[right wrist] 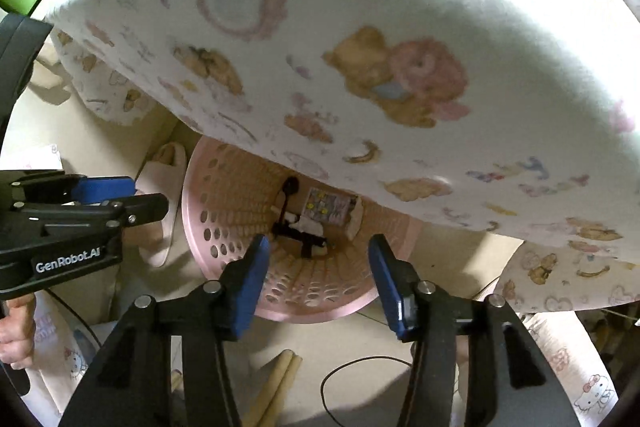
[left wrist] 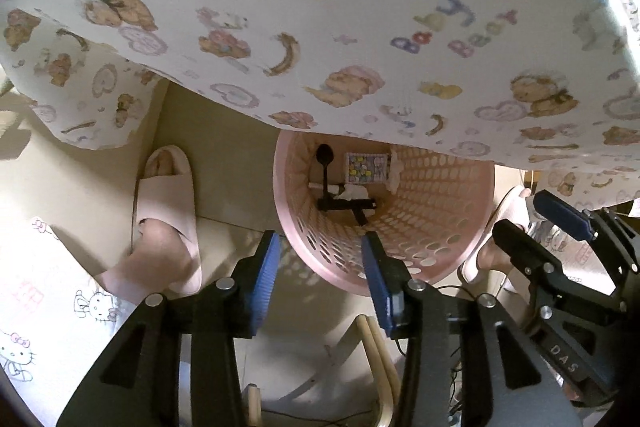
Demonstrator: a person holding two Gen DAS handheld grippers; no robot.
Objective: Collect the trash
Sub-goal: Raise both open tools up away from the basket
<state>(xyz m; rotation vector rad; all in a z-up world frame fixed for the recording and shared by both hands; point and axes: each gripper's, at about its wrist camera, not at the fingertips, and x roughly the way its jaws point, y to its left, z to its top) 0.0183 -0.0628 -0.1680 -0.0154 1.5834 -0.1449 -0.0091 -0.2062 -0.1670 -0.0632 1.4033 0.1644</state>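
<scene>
Lying in the basket [right wrist: 224, 227] below both parted tools, trash [right wrist: 308, 223].

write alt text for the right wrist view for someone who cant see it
Looking straight down, the open, empty right gripper hangs over a pink perforated basket on the floor, with a black plastic spoon and scraps inside. A teddy-bear tablecloth fills the top, and the left gripper shows at left.

Pink perforated basket [left wrist: 432, 227] — white cloth [left wrist: 320, 27] printed with brown teddy bears, pink hearts; pale pink slipper [left wrist: 168, 219].
</scene>
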